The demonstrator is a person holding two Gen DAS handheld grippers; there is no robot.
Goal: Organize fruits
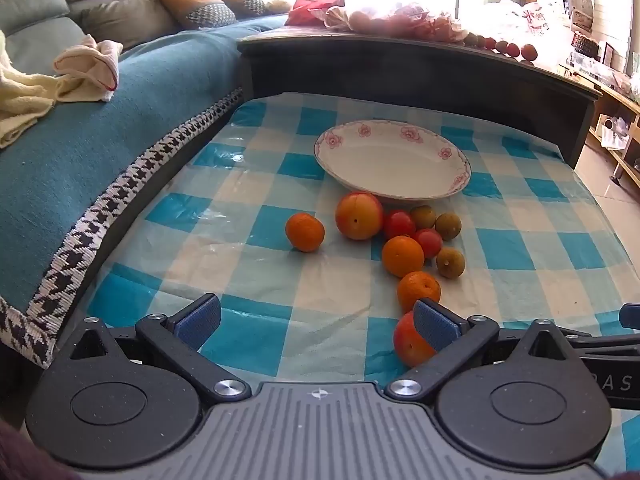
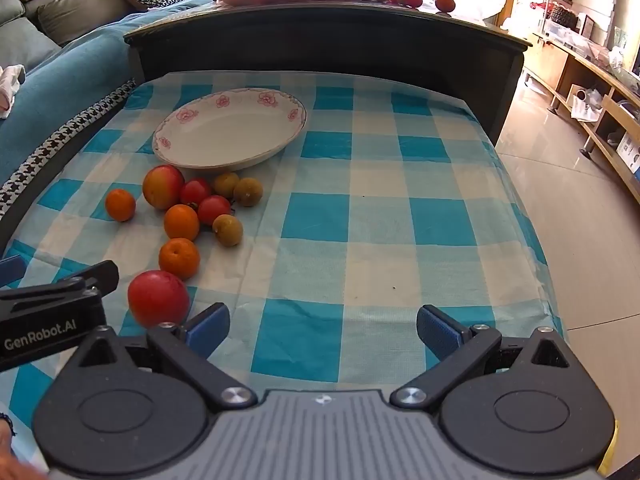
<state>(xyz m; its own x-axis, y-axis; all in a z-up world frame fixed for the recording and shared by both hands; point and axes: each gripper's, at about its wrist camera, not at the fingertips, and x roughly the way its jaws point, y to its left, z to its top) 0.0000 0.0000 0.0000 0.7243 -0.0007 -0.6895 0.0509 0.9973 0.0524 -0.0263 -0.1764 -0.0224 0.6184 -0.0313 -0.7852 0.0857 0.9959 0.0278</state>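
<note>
A white plate (image 1: 452,152) (image 2: 168,152) with pink flowers on its rim sits empty on the blue-checked tablecloth (image 1: 280,300) (image 2: 380,220). In front of it lie several fruits: a large apple (image 1: 359,216) (image 2: 163,187), oranges (image 1: 305,232) (image 2: 120,205), small red fruits (image 1: 399,224) (image 2: 213,209) and brownish ones (image 1: 450,263) (image 2: 227,230). A red-orange apple (image 1: 408,340) (image 2: 158,298) lies nearest, partly behind my left gripper's right finger. My left gripper (image 1: 318,322) is open over bare cloth. My right gripper (image 2: 323,330) is open, right of the fruits.
A blue-covered sofa (image 1: 100,140) with cushions and a cream towel (image 1: 60,80) runs along the left. A dark raised ledge (image 1: 400,64) (image 2: 320,40) behind the table holds bagged and loose fruit. Tiled floor (image 2: 560,160) and low wooden shelves (image 2: 600,100) are on the right.
</note>
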